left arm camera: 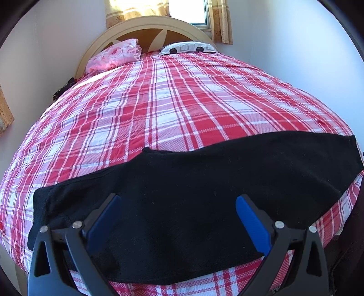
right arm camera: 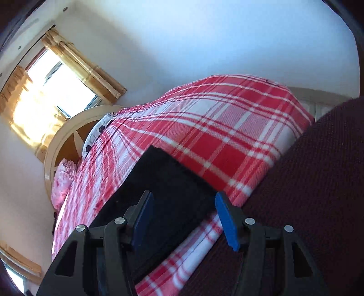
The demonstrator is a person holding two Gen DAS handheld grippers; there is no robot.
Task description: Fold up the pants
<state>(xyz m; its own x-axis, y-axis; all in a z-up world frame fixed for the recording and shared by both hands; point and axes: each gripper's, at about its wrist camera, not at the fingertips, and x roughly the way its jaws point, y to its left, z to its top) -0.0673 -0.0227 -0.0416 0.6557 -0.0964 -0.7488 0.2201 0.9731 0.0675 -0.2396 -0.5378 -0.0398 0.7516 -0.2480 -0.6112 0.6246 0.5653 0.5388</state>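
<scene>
Black pants [left arm camera: 193, 193] lie flat across the near edge of a bed with a red and white plaid cover [left arm camera: 170, 102], folded lengthwise, stretching left to right. My left gripper [left arm camera: 178, 200] is open and empty, hovering over the middle of the pants. In the tilted right wrist view, my right gripper [right arm camera: 183, 200] is open and empty over one end of the pants [right arm camera: 168, 182], near the bed's edge [right arm camera: 227, 136].
A pink floral pillow [left arm camera: 116, 55] and a white patterned pillow [left arm camera: 188, 47] lie at the headboard [left arm camera: 145, 25] below a curtained window [left arm camera: 188, 11]. A dark maroon knitted fabric [right arm camera: 318, 182] fills the right of the right wrist view. White walls flank the bed.
</scene>
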